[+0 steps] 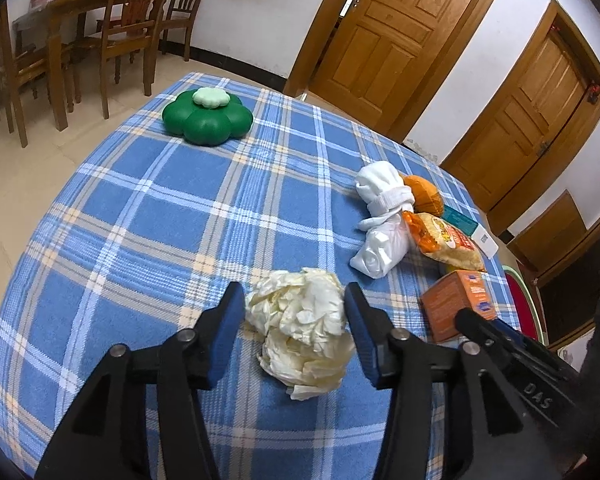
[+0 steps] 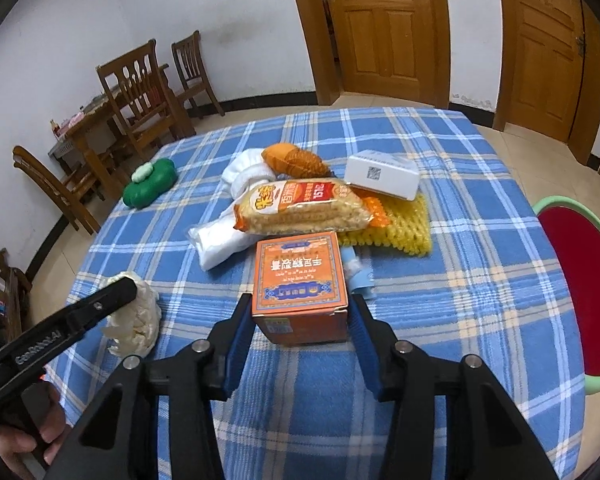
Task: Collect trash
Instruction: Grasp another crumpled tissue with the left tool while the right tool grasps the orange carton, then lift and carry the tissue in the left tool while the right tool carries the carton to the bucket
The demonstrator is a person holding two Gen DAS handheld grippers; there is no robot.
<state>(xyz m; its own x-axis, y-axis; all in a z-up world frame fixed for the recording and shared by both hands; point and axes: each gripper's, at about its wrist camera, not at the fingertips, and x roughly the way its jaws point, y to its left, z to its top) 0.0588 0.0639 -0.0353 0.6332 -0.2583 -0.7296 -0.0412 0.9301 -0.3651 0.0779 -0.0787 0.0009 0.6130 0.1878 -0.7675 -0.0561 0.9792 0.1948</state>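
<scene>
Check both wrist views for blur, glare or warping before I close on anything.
Left wrist view: sharp, even indoor light, no glare; crumpled paper clear; fisheye curves the door frames, corners dark. Right wrist view: equally sharp; orange box print readable; table edges bow, soft shadows only.

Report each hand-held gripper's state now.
Left hand-held gripper: open around the crumpled paper.
Right hand-held gripper: open around the orange box.

I am seeing the crumpled paper wad (image 1: 300, 328) lying on the desk (image 1: 140, 220) between my left hand-held gripper (image 1: 296, 312) jaws, the box (image 2: 300, 284) sitting right of it, and the noodle packet (image 2: 300, 208) resting behind the box.
</scene>
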